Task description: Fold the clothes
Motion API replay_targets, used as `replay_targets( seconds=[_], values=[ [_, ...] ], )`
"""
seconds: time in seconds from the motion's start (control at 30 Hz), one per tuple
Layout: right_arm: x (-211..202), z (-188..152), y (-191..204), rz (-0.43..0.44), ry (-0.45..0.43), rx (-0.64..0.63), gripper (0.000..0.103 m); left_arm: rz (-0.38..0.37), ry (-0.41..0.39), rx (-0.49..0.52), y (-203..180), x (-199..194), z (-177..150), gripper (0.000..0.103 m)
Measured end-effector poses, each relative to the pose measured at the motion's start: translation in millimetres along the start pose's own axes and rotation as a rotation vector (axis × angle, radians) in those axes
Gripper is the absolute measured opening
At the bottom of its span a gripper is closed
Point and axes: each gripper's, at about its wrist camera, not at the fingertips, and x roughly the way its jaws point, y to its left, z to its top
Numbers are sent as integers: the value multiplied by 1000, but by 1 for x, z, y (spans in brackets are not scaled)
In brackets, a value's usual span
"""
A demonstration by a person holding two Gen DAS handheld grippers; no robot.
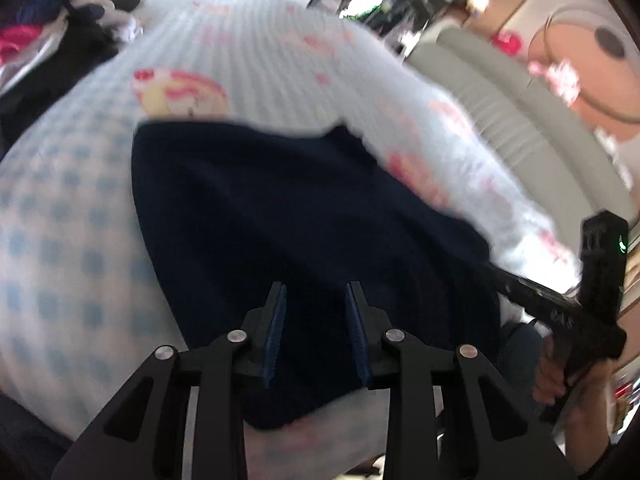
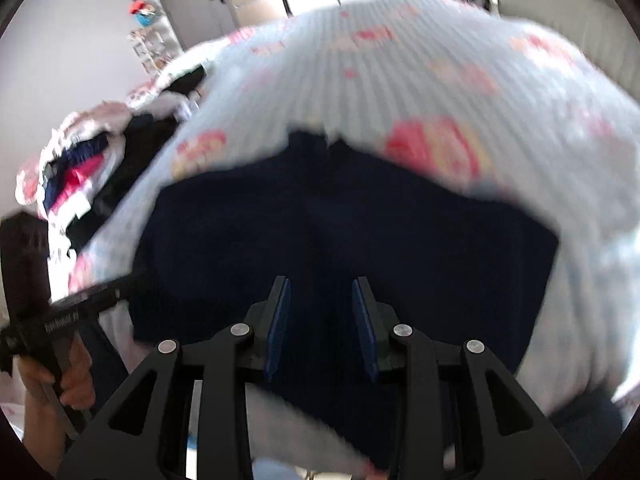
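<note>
Dark garment: a navy blue garment [image 1: 304, 216] lies spread on a bed cover [image 1: 72, 208]; in the right wrist view [image 2: 344, 232] it fills the middle, with a small notch at its far edge; the pictures are blurred, so I cannot tell what kind of garment it is.
Bed cover: pale blue, checked on one part and striped on the other, with pink and red cartoon prints [image 2: 432, 148]; it lies under the garment on all visible sides.
Left gripper: the left gripper [image 1: 315, 300] is above the near part of the garment; its jaws stand apart and nothing is between them – only dark cloth shows behind the gap.
Right gripper: the right gripper [image 2: 321, 296] is also over the near part of the garment; its jaws are parted too, with nothing held.
Hands: a hand [image 1: 560, 376] around the handle of the other tool shows at the right edge of the left wrist view; another hand [image 2: 60, 384] shows at the lower left of the right wrist view.
Clothes pile: a heap of mixed clothes [image 2: 76, 176] – white, red, dark – lies at the far left, well apart from the garment.
</note>
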Motion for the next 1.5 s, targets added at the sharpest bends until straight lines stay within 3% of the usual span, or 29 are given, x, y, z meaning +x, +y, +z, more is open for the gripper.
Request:
replay_targets(
  seconds=[0.13,0.27,0.37,0.5,0.6,0.67,0.7,0.87,0.9,0.93,0.97,1.03,1.07,1.17,1.27,1.3,1.4,1.5],
  values=[
    [0,-35,-31,-26,39,105,32,83,61,-26,5,4,-15,29],
    [-27,-34,-62,-9,-11,166,32,38,30,10,-17,-6,-5,27],
    [-45,-20,-82,-56,-66,171,32,-2,14,86,-50,-1,13,27],
    [-32,1,-117,-130,-40,229,33,-38,-3,194,-95,10,37,25],
    [-21,11,-133,-130,-28,248,34,13,-3,265,-119,41,69,25],
    [-13,14,-141,-148,-17,255,49,26,-8,279,-126,61,93,25],
    [-9,14,-145,-150,-13,265,50,33,-10,286,-129,70,105,26],
    [16,23,-163,-91,7,305,49,63,68,379,-149,137,139,33],
    [18,24,-162,-86,8,285,46,79,93,398,-151,150,142,41],
    [20,26,-160,-82,10,263,35,100,117,413,-151,161,142,44],
    [23,27,-158,-89,11,231,25,117,133,426,-151,170,142,43],
    [18,28,-160,-77,-13,239,8,137,138,444,-150,178,144,11],
    [15,28,-162,-71,-25,243,6,144,131,452,-150,178,147,5],
    [-4,31,-162,-57,-92,250,4,105,76,447,-153,164,163,3],
    [-18,37,-160,-98,-154,241,4,134,9,452,-158,157,174,2],
    [-13,38,-162,-114,-144,240,5,146,25,437,-155,164,175,3],
    [24,33,-174,-116,7,278,10,157,109,380,-145,180,172,3],
    [3,26,-171,-120,-51,300,23,78,19,359,-145,136,155,4]
  ],
)
